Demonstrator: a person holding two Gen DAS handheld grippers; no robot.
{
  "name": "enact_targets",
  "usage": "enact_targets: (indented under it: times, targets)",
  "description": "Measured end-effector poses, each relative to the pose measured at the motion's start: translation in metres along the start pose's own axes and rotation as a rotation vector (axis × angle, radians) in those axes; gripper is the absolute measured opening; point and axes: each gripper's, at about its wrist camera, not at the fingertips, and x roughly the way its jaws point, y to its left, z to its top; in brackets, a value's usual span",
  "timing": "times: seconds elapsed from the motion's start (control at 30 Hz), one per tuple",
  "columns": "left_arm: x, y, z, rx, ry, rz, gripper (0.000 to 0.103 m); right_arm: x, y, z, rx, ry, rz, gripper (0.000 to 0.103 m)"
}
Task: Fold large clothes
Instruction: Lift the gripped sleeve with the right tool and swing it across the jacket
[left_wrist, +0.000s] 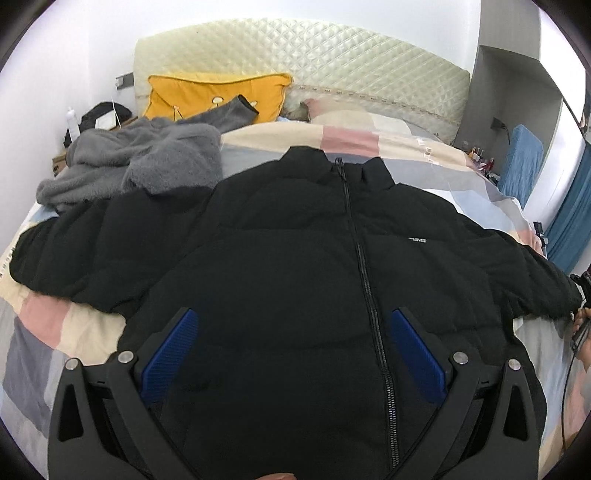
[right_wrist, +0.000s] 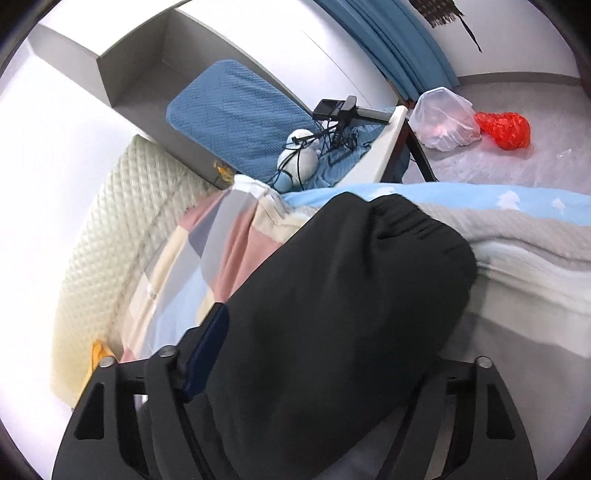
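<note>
A black puffer jacket (left_wrist: 295, 258) lies front-up on the bed, zipped, collar toward the headboard, both sleeves spread sideways. My left gripper (left_wrist: 293, 321) is open above the jacket's lower front, its blue pads (left_wrist: 170, 350) wide apart and holding nothing. In the right wrist view the jacket's sleeve (right_wrist: 332, 314) runs between the fingers of my right gripper (right_wrist: 325, 325) and its cuff hangs past the bed's side edge. Only the left blue pad (right_wrist: 207, 350) shows, pressed against the sleeve; the other finger is hidden under the fabric.
A grey fleece garment (left_wrist: 140, 162) lies heaped at the bed's far left, beside a yellow pillow (left_wrist: 218, 96) against the quilted headboard (left_wrist: 303, 59). A patchwork quilt (left_wrist: 48, 332) covers the bed. Right of the bed stands a blue-padded chair (right_wrist: 236, 114) with cables; plastic bags (right_wrist: 443, 118) lie on the floor.
</note>
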Motion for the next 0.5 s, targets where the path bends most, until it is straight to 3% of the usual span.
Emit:
enact_targets:
  times: [0.03,0.1,0.23,0.4,0.5]
  targets:
    - [0.002,-0.001,-0.001,0.001,0.003,0.0,0.103,0.003,0.002,0.001,-0.021,0.005,-0.02,0.041]
    - [0.005,-0.005,-0.002,0.008,0.01,0.007,0.103,0.007,0.003,0.002,-0.065,0.015,-0.088,0.022]
    - [0.009,-0.011,-0.003,0.016,0.013,0.013,0.103,0.005,0.002,0.007,-0.086,-0.001,-0.087,0.008]
    - [0.007,-0.013,-0.005,0.027,0.004,0.026,0.103,-0.027,0.011,0.017,-0.093,-0.16,-0.087,0.004]
    - [0.01,-0.013,-0.007,0.058,-0.012,0.048,0.103,-0.043,0.022,0.028,-0.092,-0.197,-0.08,0.004]
